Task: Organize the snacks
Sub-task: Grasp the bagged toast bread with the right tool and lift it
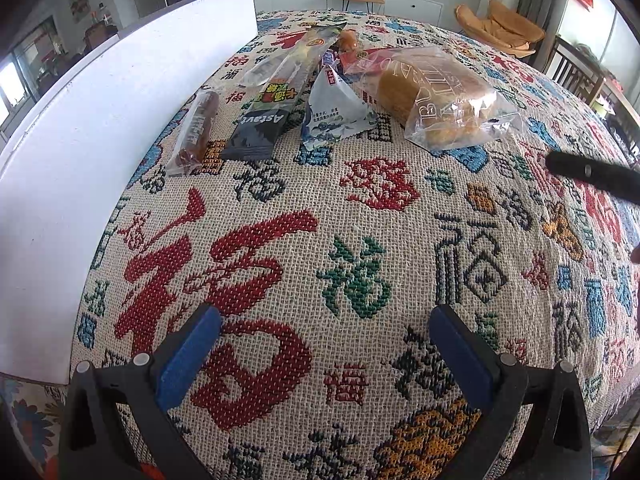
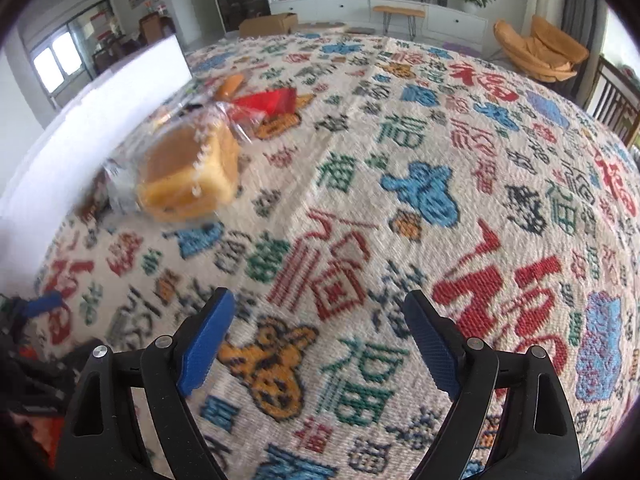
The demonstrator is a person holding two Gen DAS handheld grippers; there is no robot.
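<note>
Several snacks lie on the patterned tablecloth (image 1: 360, 240) beside a white box (image 1: 120, 128). In the left wrist view I see a bagged bread loaf (image 1: 436, 96), a pale blue triangular packet (image 1: 336, 108), a long black and clear Astavt pack (image 1: 276, 96), a small brown bar in clear wrap (image 1: 198, 132) and a small orange snack (image 1: 347, 41) further back. My left gripper (image 1: 324, 344) is open and empty, well short of them. My right gripper (image 2: 320, 328) is open and empty; the bread loaf (image 2: 188, 172) lies ahead to its left, with a red packet (image 2: 268, 104) behind it.
The white box (image 2: 100, 128) runs along the table's left side. The right gripper's black finger (image 1: 592, 174) enters the left wrist view at right. The left gripper's blue pad (image 2: 44, 304) shows at the right view's left edge. Chairs and a TV cabinet stand beyond the table.
</note>
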